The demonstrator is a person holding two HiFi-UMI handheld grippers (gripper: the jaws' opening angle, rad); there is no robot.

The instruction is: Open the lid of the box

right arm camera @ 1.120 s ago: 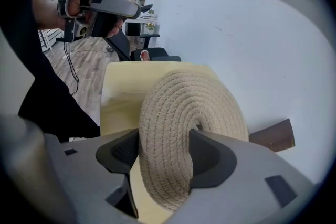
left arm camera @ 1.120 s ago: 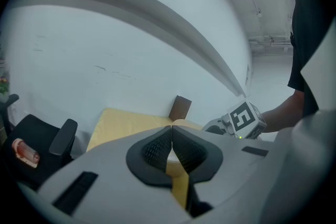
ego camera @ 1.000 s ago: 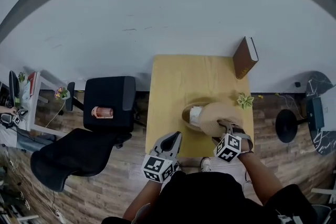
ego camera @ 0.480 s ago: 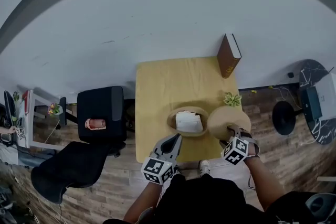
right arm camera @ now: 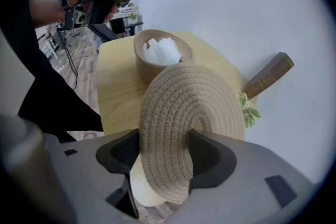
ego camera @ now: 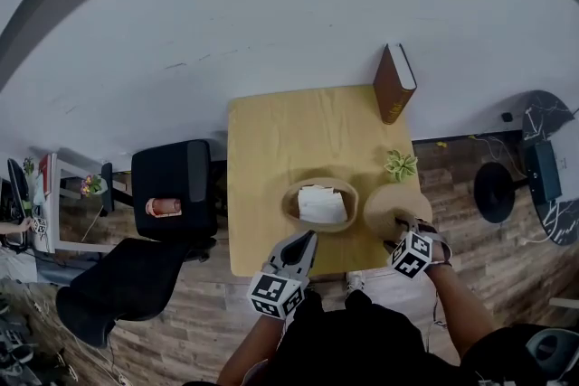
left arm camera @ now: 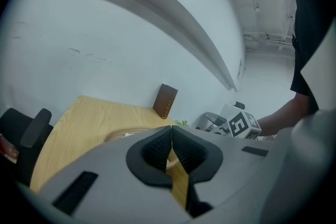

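Note:
The box is a round woven rope basket near the front of the yellow table, uncovered, with white crumpled paper inside. Its round woven lid is off and to the basket's right, tilted, above the table's front right corner. My right gripper is shut on the lid's edge; in the right gripper view the lid fills the space between both pads, with the basket behind it. My left gripper hovers at the table's front edge before the basket, shut and empty, as the left gripper view shows.
A brown book stands upright at the table's back right corner. A small green plant sits just behind the lid. A black office chair stands left of the table, and a round stool base is at the right.
The lid, which covered part of the basket a second ago, has been carried right and clear of it by my right gripper. The white paper inside now shows fully. My left gripper stayed put.

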